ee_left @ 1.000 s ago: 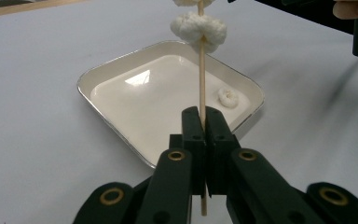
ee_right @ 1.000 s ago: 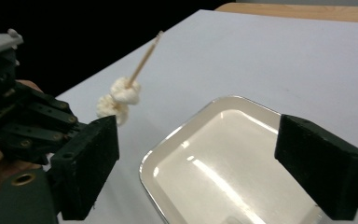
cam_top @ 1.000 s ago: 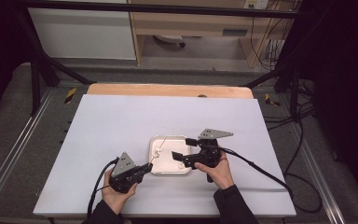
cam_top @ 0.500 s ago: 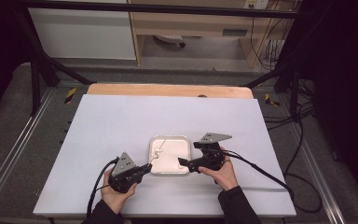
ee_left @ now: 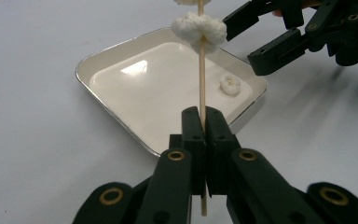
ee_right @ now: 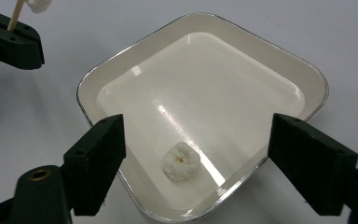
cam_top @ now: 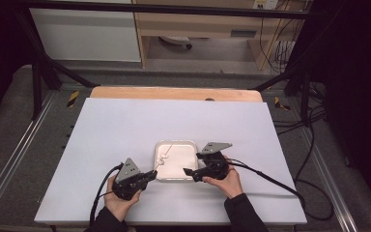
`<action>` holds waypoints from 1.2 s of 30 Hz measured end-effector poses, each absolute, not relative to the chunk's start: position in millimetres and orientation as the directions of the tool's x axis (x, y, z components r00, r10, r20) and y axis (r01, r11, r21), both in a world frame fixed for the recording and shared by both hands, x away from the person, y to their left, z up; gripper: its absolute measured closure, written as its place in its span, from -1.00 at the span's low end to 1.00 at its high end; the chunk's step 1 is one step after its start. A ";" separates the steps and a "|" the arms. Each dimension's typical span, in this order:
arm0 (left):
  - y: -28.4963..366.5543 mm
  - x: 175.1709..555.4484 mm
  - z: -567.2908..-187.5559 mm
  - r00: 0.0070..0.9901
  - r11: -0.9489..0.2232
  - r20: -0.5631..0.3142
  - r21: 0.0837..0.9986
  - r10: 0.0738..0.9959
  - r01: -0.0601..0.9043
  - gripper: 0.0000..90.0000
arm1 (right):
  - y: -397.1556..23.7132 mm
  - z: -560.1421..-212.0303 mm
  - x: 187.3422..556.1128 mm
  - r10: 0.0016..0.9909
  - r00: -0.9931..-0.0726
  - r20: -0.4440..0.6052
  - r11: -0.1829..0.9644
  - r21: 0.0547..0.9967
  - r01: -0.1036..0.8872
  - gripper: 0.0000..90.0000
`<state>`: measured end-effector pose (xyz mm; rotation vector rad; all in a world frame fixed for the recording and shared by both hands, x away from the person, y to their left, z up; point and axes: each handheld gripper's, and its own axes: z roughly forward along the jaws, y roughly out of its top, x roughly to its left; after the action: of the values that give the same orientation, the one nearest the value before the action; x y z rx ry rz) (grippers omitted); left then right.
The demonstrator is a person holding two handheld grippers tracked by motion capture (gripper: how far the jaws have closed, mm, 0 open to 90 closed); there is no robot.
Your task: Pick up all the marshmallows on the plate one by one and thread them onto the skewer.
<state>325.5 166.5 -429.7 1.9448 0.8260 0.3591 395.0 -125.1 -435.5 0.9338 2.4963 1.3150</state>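
Observation:
In the left gripper view my left gripper (ee_left: pixel 203 114) is shut on a thin wooden skewer (ee_left: pixel 201 79) that stands upright. A fluffy white piece (ee_left: pixel 199 27) is threaded on it, with another just above at the frame's top. Behind it lies a white square tray (ee_left: pixel 121 60) holding one loose white piece (ee_left: pixel 230 84). My right gripper (ee_right: pixel 196 140) is open above the tray's near corner; its jaws have just been closing, and the loose piece (ee_right: pixel 181 161) lies between them untouched. From above, the left gripper (cam_top: pixel 150 174) and right gripper (cam_top: pixel 188 172) flank the tray (cam_top: pixel 188 147).
The tray sits on a large white tabletop (cam_top: pixel 125 125) with a wooden strip (cam_top: pixel 174 93) along its far edge. Cables (cam_top: pixel 265 176) trail from both grippers toward the near side. Dark frame rails and floor surround the table.
My right gripper has come down and toward me, from over the tray to its near right corner, and its jaws have narrowed a little. The left gripper and skewer stay put.

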 end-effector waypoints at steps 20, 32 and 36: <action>166.2 325.3 -430.1 0.732 -0.319 -0.090 0.860 0.675 0.399 0.96 | -112.2 -454.2 392.8 0.541 -0.841 0.006 0.556 0.748 0.363 0.24; 165.3 325.2 -430.6 0.735 -0.323 -0.088 0.858 0.673 0.399 0.96 | -112.3 -455.0 391.5 0.532 -0.847 -0.003 0.556 0.755 0.346 0.47; 165.0 325.0 -430.6 0.735 -0.321 -0.090 0.859 0.672 0.399 0.96 | -112.5 -454.9 391.9 0.539 -0.842 0.004 0.550 0.756 0.355 0.50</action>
<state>325.0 165.0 -430.6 1.9543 0.8175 0.3498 391.9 -112.5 -454.9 0.7504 2.5580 1.1695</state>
